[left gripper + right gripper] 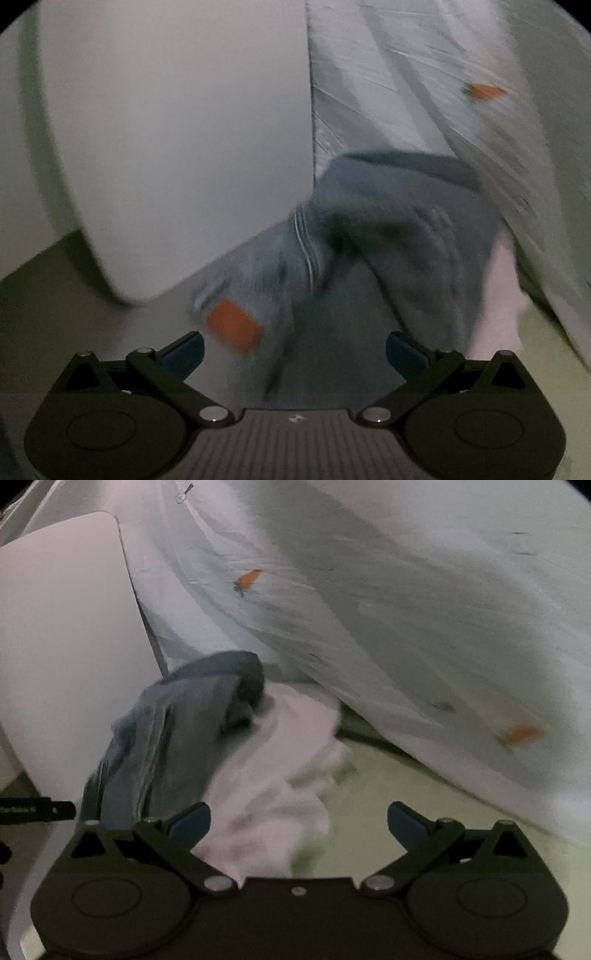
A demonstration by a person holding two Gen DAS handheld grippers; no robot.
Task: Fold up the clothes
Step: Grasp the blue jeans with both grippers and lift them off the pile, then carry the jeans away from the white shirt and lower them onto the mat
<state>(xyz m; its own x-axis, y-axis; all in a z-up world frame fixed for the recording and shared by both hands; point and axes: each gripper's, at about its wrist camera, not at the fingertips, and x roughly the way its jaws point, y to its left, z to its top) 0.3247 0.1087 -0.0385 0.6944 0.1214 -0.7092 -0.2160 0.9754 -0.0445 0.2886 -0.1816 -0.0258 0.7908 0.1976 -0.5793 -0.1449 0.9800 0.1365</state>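
A crumpled blue denim garment [369, 229] with an orange patch [234, 326] lies heaped just ahead of my left gripper [294, 350], which is open with nothing between its fingers. In the right wrist view the same denim garment [184, 716] sits at the left beside a pale pink-white garment [280, 768]. My right gripper [298, 823] is open and hovers right over the pale garment, which reaches between the blue pads without being held. Both views are motion-blurred.
A white sheet with small orange carrot prints [388, 609] drapes across the back and right. A white rounded panel [166, 129] stands at the left, seen also as the panel [66, 646] in the right wrist view. The surface underneath is pale green [388, 794].
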